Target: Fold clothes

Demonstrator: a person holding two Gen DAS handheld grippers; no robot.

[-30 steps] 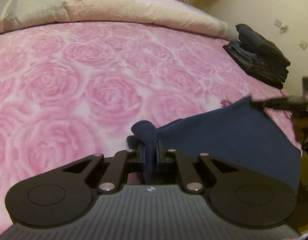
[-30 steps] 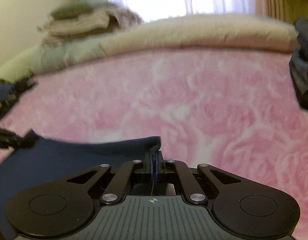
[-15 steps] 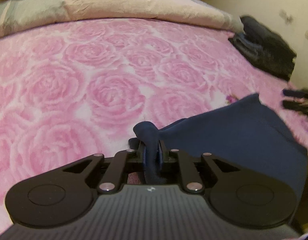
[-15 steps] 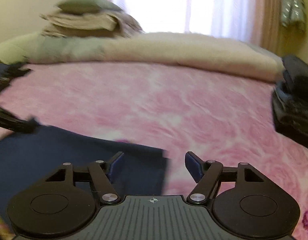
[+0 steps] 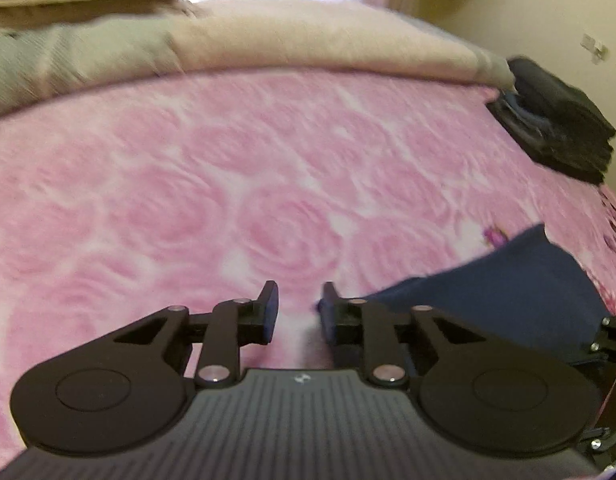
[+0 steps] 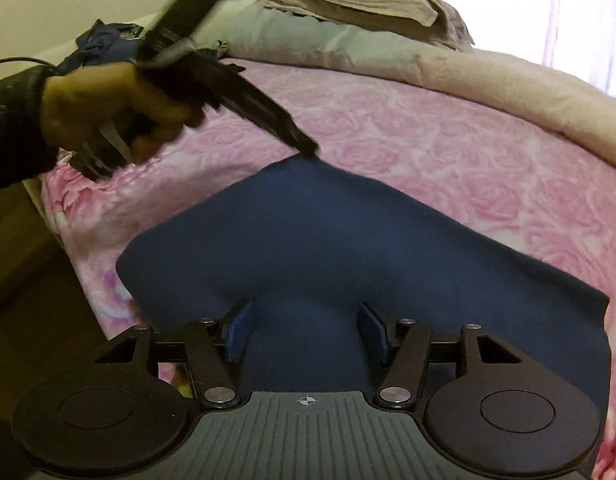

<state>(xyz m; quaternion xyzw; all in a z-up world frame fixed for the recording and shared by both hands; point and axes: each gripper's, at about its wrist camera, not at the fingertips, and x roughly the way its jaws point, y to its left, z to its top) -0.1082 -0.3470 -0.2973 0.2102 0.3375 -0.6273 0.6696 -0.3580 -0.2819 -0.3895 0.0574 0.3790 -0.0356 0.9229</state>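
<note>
A navy blue garment (image 6: pixel 348 240) lies flat near the front edge of the bed on the pink rose blanket (image 6: pixel 488 160). It also shows in the left wrist view (image 5: pixel 508 280) at the right. My left gripper (image 5: pixel 295 312) is open and empty, just left of the garment's corner. In the right wrist view the left gripper (image 6: pixel 308 150) is held by a hand just above the garment's far corner. My right gripper (image 6: pixel 305 332) is open and empty, above the garment's near part.
A stack of dark folded clothes (image 5: pixel 556 120) sits at the bed's right side. A beige and grey duvet (image 5: pixel 308 36) lies across the far end with folded brown towels (image 6: pixel 360 0) on top. A crumpled blue garment (image 6: pixel 103 40) lies far left.
Both grippers have let go of the navy garment and opened, the right first and then the left. The garment now lies flat. The right gripper has swung round over it.
</note>
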